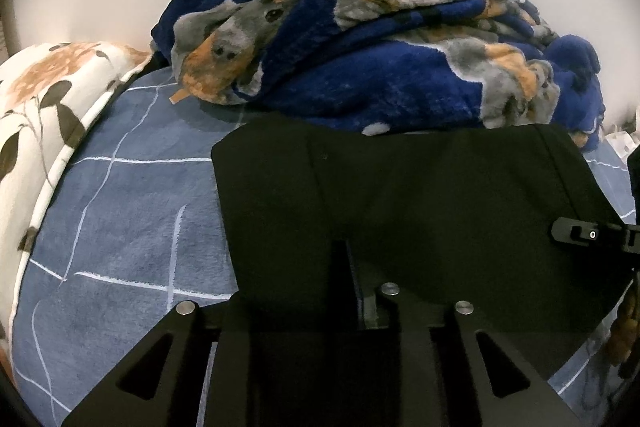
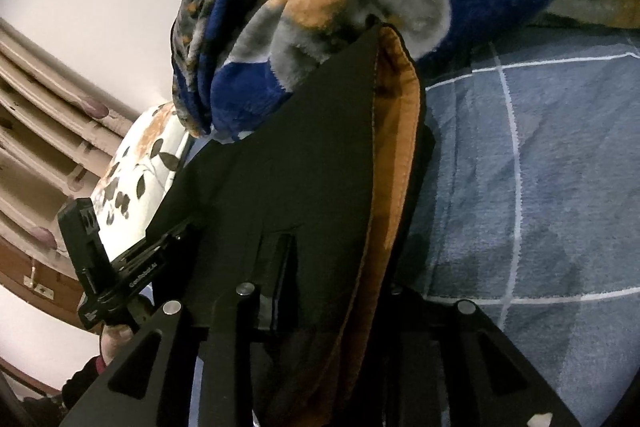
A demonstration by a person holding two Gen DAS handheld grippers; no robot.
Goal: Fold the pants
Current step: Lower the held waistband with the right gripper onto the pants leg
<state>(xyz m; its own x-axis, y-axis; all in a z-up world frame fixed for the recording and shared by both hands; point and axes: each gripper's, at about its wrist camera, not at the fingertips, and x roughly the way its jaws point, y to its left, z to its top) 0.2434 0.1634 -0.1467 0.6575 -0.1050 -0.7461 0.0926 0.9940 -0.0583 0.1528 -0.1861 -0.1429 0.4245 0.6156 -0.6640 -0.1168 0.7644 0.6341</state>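
Between the left tool's fingers: the left tool [image 1: 354, 267] had a near edge of the black pants [image 1: 400, 195] in its narrow gap; whether the pads pressed could not be told.
Right tool: the right tool [image 2: 280, 259] pinched the pants [image 2: 304, 163] beside the orange lining [image 2: 396, 155].
Pants' place: on the blue checked bed cover [image 1: 132, 227], far edge against the dog-print blanket [image 1: 360, 39], floral pillow [image 1: 48, 107] toward the bed's left edge.
Handling: probably soft, limp, light; lined cloth likely thick at the folds.
Hold: best at edges or corners, both layers together, judging by the doubled hem.
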